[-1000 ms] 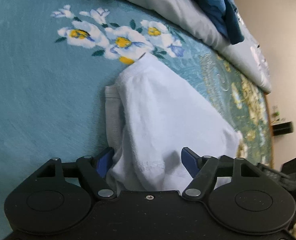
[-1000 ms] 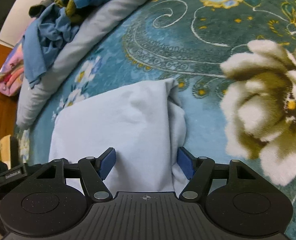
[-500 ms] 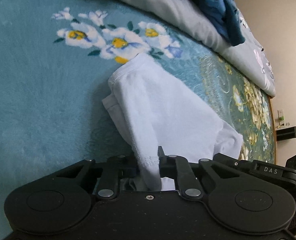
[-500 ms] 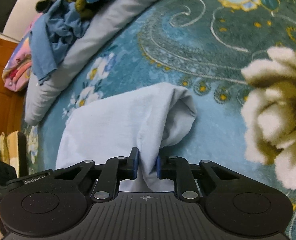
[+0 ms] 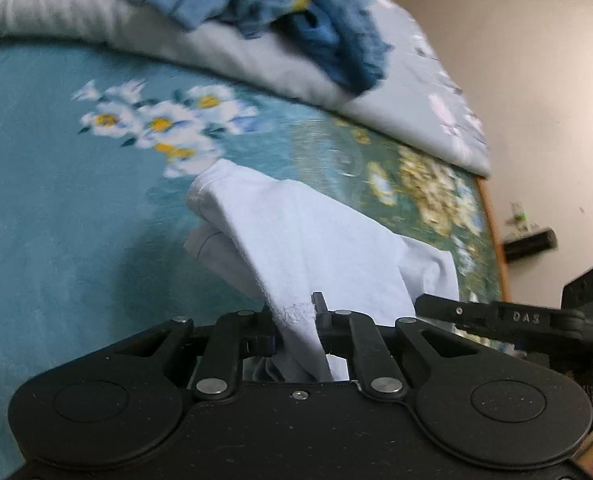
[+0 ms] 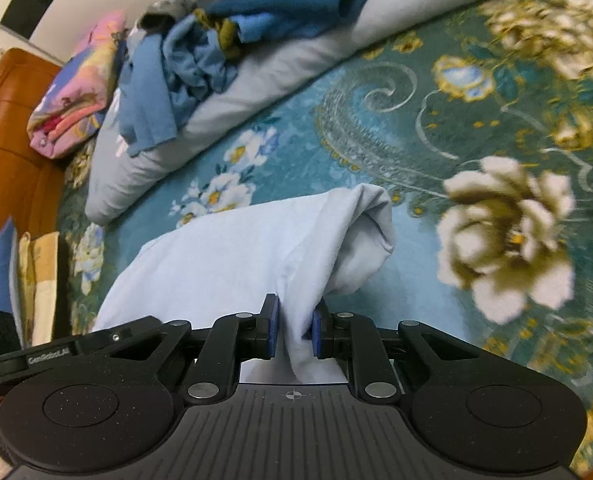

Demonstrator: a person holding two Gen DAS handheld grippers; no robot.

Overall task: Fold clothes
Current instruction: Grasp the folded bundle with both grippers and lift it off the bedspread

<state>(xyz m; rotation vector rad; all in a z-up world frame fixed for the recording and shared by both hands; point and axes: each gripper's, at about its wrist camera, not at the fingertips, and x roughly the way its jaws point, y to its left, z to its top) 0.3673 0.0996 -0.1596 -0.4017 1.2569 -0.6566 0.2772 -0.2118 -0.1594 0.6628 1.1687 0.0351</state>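
On the teal floral blanket (image 5: 48,220), near the middle of the bed: a pale blue-white garment (image 5: 308,248), partly folded, its near edge lifted off the surface and bunched into both tools.

Left wrist view, left to right: white-and-yellow flower print on the blanket, then the garment's rolled far corner, then the left gripper (image 5: 296,320) clenched on a hemmed edge with a faint stitched patch beside the pinch. Further right, the other tool's arm with "DAS" in pale letters (image 5: 526,317), a small green light at the frame edge, and a dark box on a shelf against the beige wall (image 5: 516,60). Far behind: grey bedding (image 5: 256,52) topped with crumpled blue clothes (image 5: 324,28).

Right wrist view, left to right: an orange-brown headboard (image 6: 4,128), a pink patterned folded stack (image 6: 76,92), the other tool's arm lettered "GenRobot.AI" as far as legible (image 6: 48,357), then the right gripper (image 6: 294,330), blue pads closed on a fold of the same garment. Rolled side of the cloth just right of the pinch; a large cream rose print (image 6: 504,236) on the blanket beyond.
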